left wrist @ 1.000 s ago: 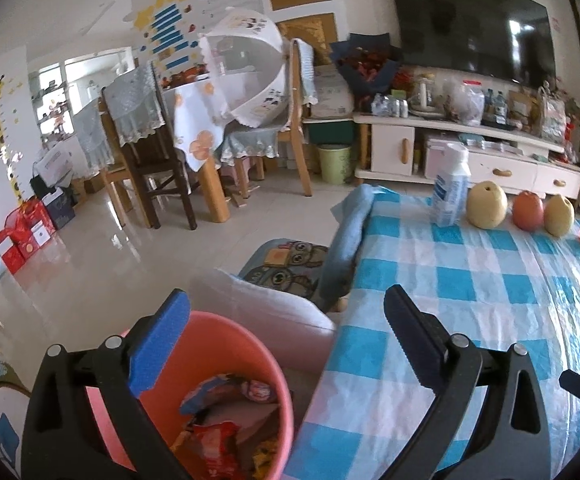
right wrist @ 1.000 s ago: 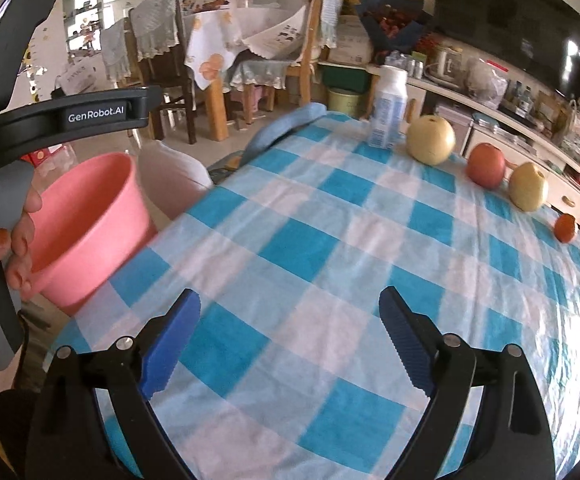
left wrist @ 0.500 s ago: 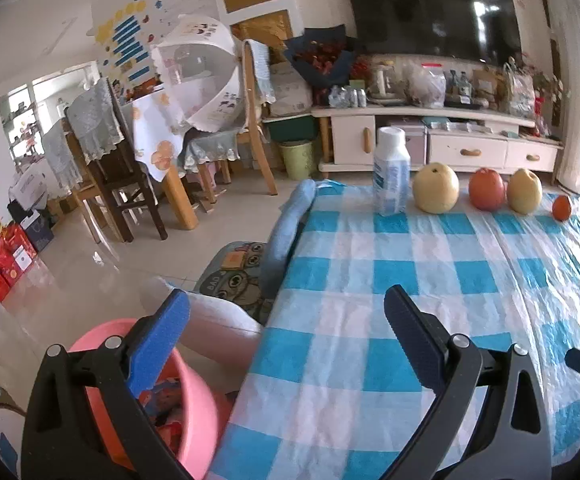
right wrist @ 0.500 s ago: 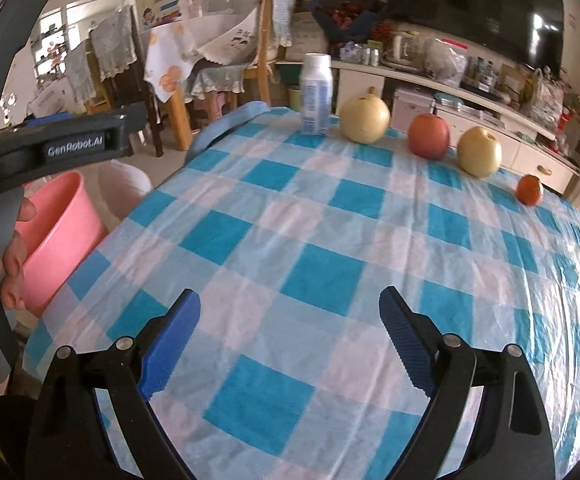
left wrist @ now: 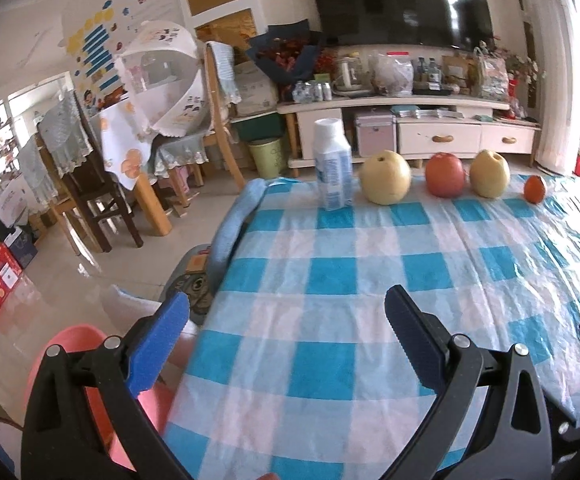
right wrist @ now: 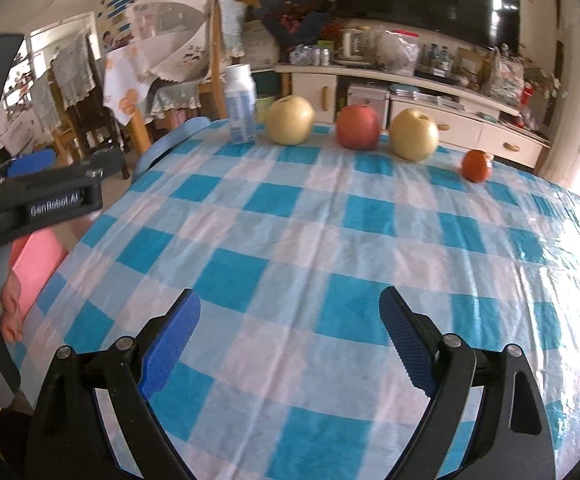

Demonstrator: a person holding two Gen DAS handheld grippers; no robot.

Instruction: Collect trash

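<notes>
A pink trash bin (left wrist: 70, 344) stands on the floor at the table's left edge; it also shows in the right wrist view (right wrist: 36, 264). My left gripper (left wrist: 286, 320) is open and empty above the table's near left corner. My right gripper (right wrist: 290, 312) is open and empty over the blue-and-white checked tablecloth (right wrist: 330, 240). A white bottle (left wrist: 332, 164) stands at the table's far edge; it also shows in the right wrist view (right wrist: 241, 104). The bin's contents are hidden behind my left gripper's fingers.
Two yellow pears (right wrist: 290, 120) (right wrist: 414, 134), a red apple (right wrist: 358, 126) and a small orange (right wrist: 476, 165) line the far edge. A blue cloth (left wrist: 234, 224) hangs over the left edge. A white cushion (left wrist: 138, 304) lies beside the bin. Chairs and a TV cabinet stand beyond.
Both grippers have swung right, from over the bin toward the table. The bin has slid to the lower left of both views and its trash is no longer visible.
</notes>
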